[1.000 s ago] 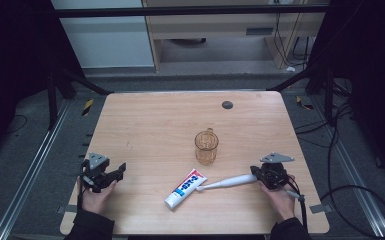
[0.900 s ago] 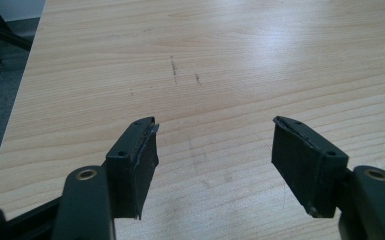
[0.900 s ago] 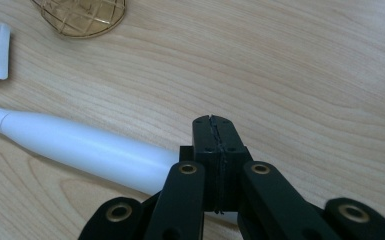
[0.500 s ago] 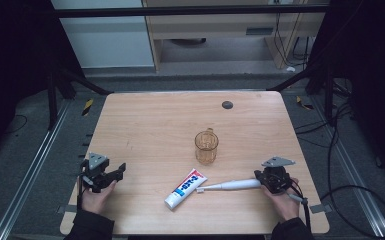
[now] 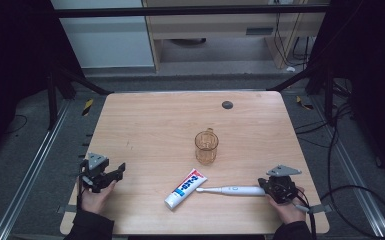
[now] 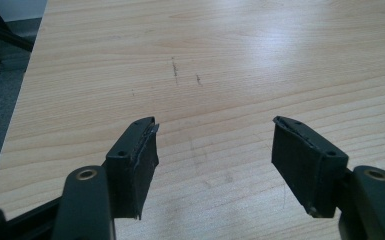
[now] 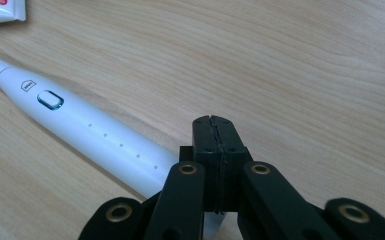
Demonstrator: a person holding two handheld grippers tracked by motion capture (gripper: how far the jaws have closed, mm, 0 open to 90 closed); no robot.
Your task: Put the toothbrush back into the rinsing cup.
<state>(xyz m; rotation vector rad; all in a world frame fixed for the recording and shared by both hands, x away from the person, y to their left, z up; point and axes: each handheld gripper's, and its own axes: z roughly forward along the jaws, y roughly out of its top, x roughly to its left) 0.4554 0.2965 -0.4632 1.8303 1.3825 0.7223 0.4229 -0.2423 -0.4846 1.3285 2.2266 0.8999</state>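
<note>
work in hand: looks like a bathroom tidy-up job, electric toothbrush and toothpaste probably meant for the cup, but that's my guess from the layout

electric toothbrush (image 5: 232, 190): lying flat near the worktop's front edge, right of middle, brush head pointing at the toothpaste, handle end at the right gripper

right gripper (image 7: 214, 131): near the front right corner. The fingers are pressed tight together with nothing between them; in the right gripper view the white handle lies just beside and under them, not in them. So touching or nudging at most, not a grip

left gripper (image 6: 215, 145): parked near the front left corner, fingers wide apart over bare wood, holding nothing

toothpaste tube (image 5: 185, 188): flat on the worktop near the front edge, about the middle, cap end toward the front, well clear of the left gripper

cup (image 5: 206, 147): clear amber cup with a handle, upright in the middle of the worktop, looks empty from here

done so far: honestly nothing I can point to, all three things sit apart

left to do: pretty much all of it. The fingers would have to open up and actually take the toothbrush handle first
</note>
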